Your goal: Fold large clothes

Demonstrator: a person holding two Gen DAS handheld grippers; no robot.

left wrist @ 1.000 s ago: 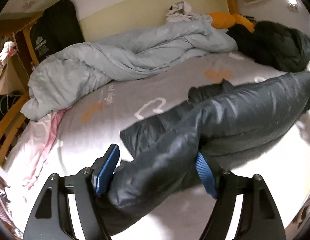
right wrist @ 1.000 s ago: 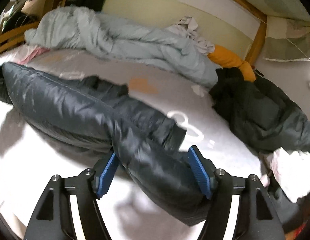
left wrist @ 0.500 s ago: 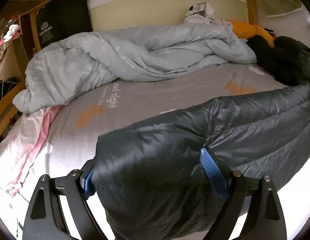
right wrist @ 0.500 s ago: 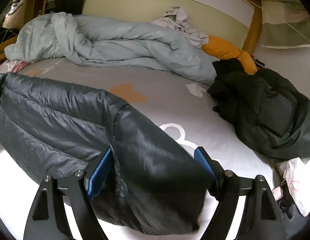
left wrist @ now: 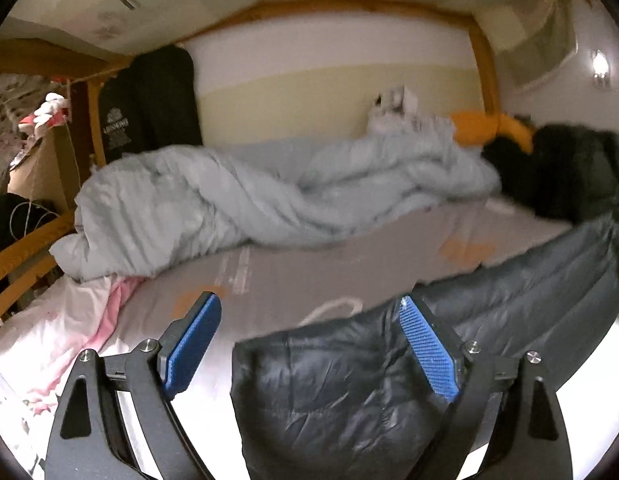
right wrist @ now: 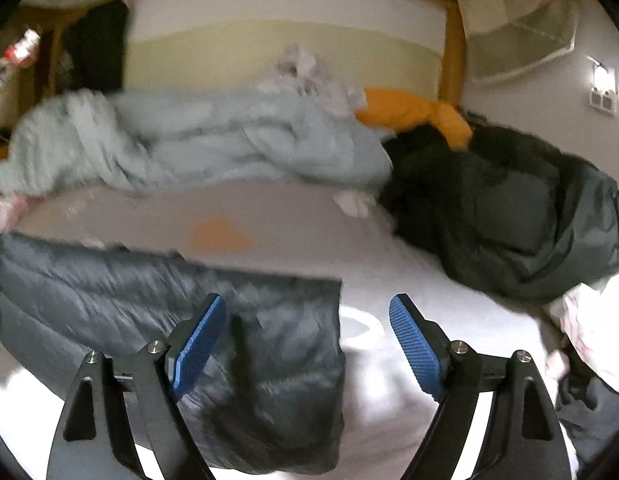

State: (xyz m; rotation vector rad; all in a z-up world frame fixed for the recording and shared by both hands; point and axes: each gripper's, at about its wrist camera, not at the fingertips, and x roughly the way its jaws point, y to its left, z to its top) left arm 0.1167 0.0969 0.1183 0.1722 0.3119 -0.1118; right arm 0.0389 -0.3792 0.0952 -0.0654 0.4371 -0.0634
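- Letting go: both grippers, left (left wrist: 309, 344) & right (right wrist: 307, 344), clamped the dark puffer jacket (left wrist: 349, 392) a sec ago; now we see jaws spread, pads clear of fabric, nothing held.
- Jacket lies flat on the bedsheet (right wrist: 269, 208) w/ sleeves tucked in, so this fold looks set.
- Jacket: quilted, slick, puffy, may spring back.
- Farther: crumpled pale-blue duvet (left wrist: 249, 200), soft; black coat (right wrist: 509, 216) heaped at right.

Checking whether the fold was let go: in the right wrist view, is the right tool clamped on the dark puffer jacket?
No. The right tool stands open, both blue pads clear of the dark puffer jacket lying flat on the bed.
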